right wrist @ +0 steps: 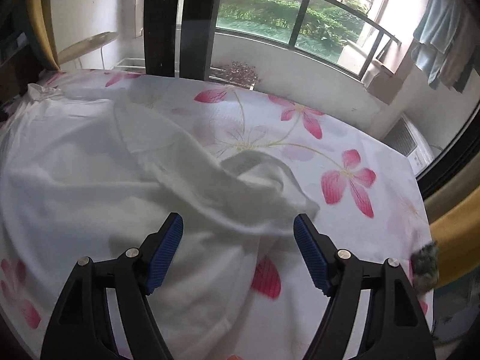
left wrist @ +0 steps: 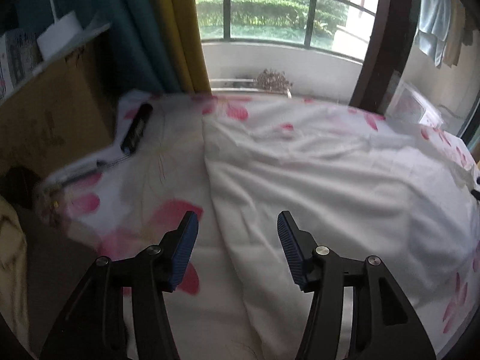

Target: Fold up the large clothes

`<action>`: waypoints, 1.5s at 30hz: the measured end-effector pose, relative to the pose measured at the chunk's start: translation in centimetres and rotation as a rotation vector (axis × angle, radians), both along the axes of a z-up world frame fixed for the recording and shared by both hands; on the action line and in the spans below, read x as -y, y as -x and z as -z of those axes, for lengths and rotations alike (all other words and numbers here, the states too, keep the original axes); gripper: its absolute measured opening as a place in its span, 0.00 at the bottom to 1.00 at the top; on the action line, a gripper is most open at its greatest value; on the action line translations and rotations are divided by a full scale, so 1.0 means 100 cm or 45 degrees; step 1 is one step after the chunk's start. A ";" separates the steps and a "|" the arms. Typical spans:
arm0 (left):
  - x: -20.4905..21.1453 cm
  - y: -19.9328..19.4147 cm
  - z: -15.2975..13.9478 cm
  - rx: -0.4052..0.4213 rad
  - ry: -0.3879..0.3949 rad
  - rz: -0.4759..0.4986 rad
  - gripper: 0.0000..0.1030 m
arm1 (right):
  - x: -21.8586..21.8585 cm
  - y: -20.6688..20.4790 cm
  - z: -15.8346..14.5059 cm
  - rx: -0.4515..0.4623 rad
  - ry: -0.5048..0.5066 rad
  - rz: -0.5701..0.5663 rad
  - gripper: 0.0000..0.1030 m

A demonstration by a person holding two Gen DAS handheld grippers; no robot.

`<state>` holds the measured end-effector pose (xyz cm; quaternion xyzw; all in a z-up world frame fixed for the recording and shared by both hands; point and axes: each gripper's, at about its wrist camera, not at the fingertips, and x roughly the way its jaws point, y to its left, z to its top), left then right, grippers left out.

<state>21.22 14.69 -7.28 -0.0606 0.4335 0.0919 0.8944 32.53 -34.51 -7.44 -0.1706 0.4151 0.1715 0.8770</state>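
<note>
On the pink-flowered cotton bedsheet (right wrist: 300,138) we've got a rumpled white garment (right wrist: 90,165), left gripper (left wrist: 237,228) and right gripper (right wrist: 238,231) both spread wide, holding nothing.

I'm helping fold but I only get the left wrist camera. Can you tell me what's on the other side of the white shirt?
Observer: The white garment has a sleeve flopped out over the flowered sheet, its open cuff showing.
Operator: Is the other grabber holding it?
Observer: No. The right gripper is open above the cloth, nothing pinched.
Operator: Anything else near that edge?
Observer: A small fuzzy grey thing sits at the sheet's right edge; I can't tell what it is.
</note>
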 end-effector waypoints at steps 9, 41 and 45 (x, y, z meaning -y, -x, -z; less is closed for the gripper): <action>0.007 0.007 0.016 -0.031 0.033 0.006 0.56 | 0.033 -0.074 -0.006 0.080 -0.042 0.358 0.74; 0.035 0.076 0.011 0.045 0.054 0.179 0.04 | 0.038 0.105 0.004 -0.055 -0.246 0.229 0.03; 0.039 0.090 0.008 0.047 0.068 0.191 0.04 | 0.046 0.118 0.002 -0.044 -0.244 0.247 0.03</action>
